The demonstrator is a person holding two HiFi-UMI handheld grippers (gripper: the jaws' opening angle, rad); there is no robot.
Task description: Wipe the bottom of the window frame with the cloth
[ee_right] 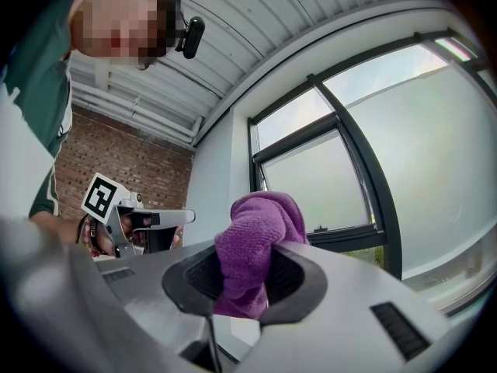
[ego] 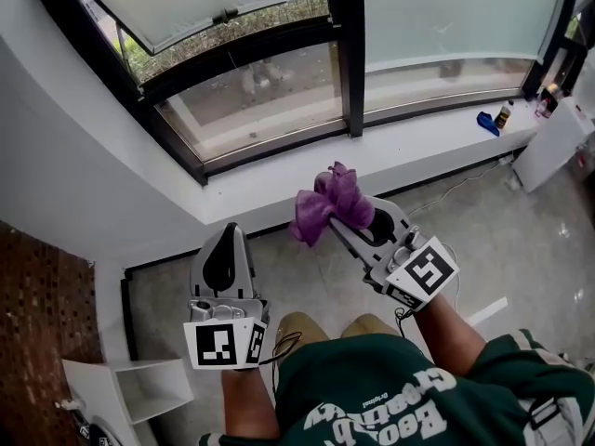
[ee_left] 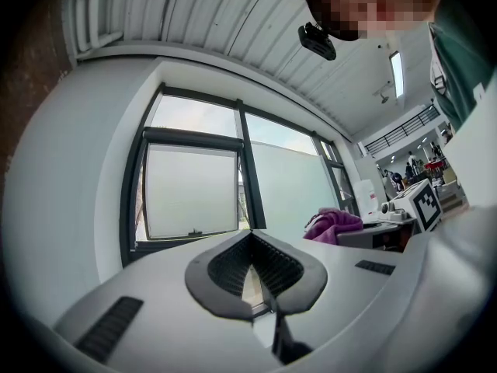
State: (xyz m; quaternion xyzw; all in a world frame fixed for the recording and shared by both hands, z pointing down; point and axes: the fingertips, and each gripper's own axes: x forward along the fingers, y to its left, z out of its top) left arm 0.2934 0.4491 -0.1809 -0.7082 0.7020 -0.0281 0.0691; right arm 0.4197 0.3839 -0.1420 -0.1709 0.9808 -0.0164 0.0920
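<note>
Pre-wipe, I reckon: right gripper clamps the bunched purple microfibre cloth, left gripper sits closed on nothing; next it must reach the bottom rail of the black window frame, upper centre.

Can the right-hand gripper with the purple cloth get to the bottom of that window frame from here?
Probably yes. The right gripper holds the cloth near the sill, and nothing stands between it and the frame's bottom rail.
</note>
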